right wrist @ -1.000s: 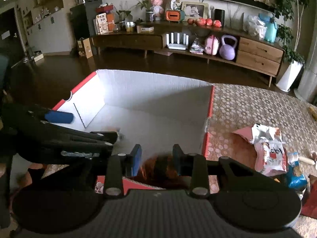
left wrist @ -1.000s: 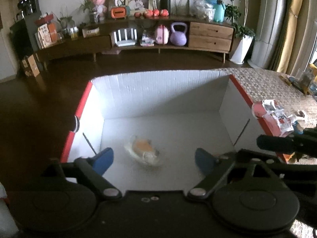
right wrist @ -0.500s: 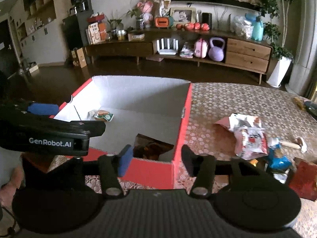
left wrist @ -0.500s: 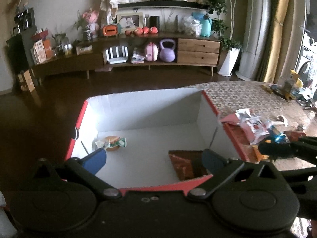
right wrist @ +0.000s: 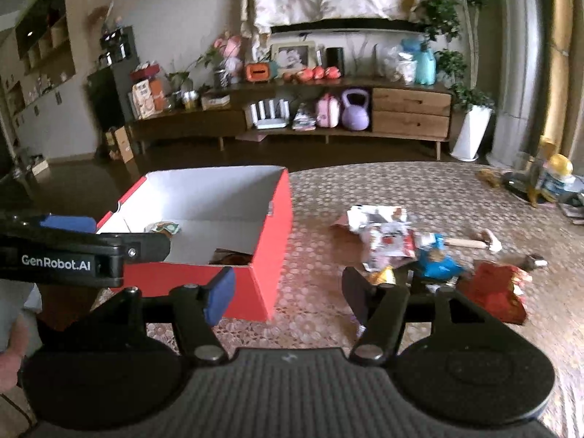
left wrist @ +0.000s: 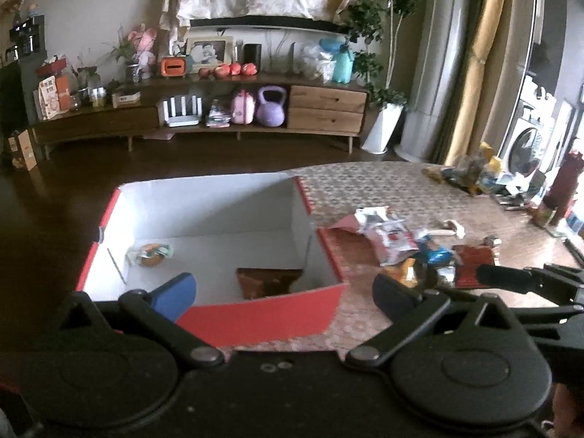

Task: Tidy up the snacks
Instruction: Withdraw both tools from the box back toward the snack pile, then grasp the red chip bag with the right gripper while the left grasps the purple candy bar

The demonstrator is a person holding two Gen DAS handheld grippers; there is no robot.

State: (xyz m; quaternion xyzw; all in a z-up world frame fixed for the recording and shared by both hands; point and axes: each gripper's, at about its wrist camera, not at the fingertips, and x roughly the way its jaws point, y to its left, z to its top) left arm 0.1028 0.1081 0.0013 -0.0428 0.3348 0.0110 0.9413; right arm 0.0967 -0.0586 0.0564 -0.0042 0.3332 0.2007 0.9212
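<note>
Red cardboard box w/ white inside [left wrist: 255, 314] sits on a patterned beige tablecloth [right wrist: 419, 189], open at the top. Two snacks lie inside: a small clear-wrapped round orange pastry [left wrist: 150, 253] near the far left corner, and a dark brown foil packet [left wrist: 268, 281] against the near right side, partly hidden by the box wall.

Left gripper [left wrist: 284, 294] hangs over the box's near wall, jaws spread as wide as they go, nothing between them. Right gripper [right wrist: 288, 292] hangs over the cloth just right of the box; its jaws have just been opening, now about half spread and empty.

Rest of the snacks lie in a loose pile on the cloth, well right of the box: a white-and-red crinkled bag [right wrist: 387, 233], a small blue packet [right wrist: 438, 262], a red foil packet [right wrist: 500, 288], prob. an orange wrapper [right wrist: 381, 275] at the near edge (blurred). A pale wooden-handled tool [right wrist: 474, 242] lies just behind the pile.
</note>
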